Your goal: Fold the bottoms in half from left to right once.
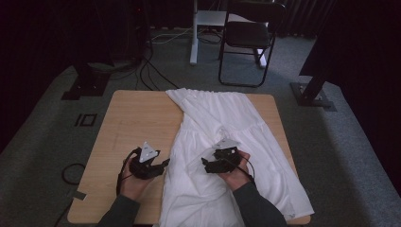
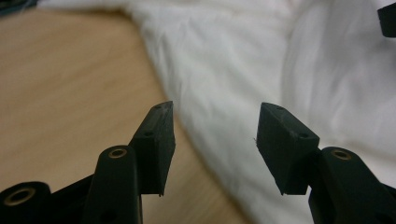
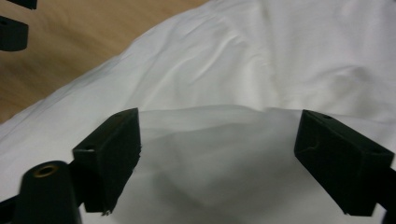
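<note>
White garment (image 1: pixel 222 142) lies spread down the right half of the worktop (image 1: pixel 132 123), hem hanging off the near edge. We read this as lining up a grab for a fold: left tool (image 1: pixel 165 163) released at the cloth's left edge, right tool (image 1: pixel 204 164) released wide over the middle, nothing pinched. Next we need pads closing on that left edge; the bare wood on the left gives room.

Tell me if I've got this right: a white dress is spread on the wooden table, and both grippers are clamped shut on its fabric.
Not quite. The white dress does lie on the wooden table, but neither gripper is clamped on it. The left gripper view shows the left gripper with its jaws apart at the dress's edge, and the right gripper view shows the right gripper wide open above the cloth.
</note>
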`<state>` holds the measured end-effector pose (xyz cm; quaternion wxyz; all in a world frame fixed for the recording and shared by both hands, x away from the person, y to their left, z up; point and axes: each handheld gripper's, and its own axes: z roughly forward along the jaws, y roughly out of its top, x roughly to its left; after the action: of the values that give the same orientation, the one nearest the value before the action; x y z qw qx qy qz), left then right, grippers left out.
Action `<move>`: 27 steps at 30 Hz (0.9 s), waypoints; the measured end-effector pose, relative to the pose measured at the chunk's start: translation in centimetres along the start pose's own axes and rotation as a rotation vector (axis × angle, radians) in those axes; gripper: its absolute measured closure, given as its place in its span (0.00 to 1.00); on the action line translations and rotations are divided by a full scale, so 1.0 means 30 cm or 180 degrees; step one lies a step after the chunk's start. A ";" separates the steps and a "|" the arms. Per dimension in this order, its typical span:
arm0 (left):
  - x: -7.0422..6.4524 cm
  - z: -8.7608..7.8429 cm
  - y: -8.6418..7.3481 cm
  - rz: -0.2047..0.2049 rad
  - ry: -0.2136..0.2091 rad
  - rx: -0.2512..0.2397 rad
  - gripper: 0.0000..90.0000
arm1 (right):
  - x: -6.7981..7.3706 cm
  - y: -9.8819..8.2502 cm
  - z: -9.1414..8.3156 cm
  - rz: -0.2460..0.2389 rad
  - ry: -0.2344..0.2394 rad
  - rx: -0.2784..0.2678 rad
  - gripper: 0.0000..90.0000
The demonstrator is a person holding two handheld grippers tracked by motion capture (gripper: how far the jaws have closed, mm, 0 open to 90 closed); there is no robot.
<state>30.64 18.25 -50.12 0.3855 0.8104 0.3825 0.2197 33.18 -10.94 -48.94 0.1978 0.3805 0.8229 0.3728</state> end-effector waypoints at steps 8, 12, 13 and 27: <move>0.002 0.011 -0.034 -0.0045 0.0005 0.0033 0.52 | 0.120 -0.005 0.065 -0.0505 0.0099 0.0114 0.13; -0.011 0.026 -0.037 -0.0004 -0.0018 0.0067 0.52 | 0.110 -0.057 0.170 -0.0539 0.0213 0.0604 0.40; -0.014 0.030 -0.039 -0.0008 -0.0029 0.0075 0.52 | 0.100 -0.067 0.171 -0.0555 0.0308 0.0648 0.59; -0.025 0.037 -0.034 0.0002 -0.0073 0.0068 0.51 | -0.233 -0.069 -0.447 0.0168 -0.0086 -0.1008 0.91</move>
<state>30.44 17.55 -51.64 0.3811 0.8171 0.3801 0.2065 28.44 -23.46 -41.60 0.2565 0.3710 0.7408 0.4978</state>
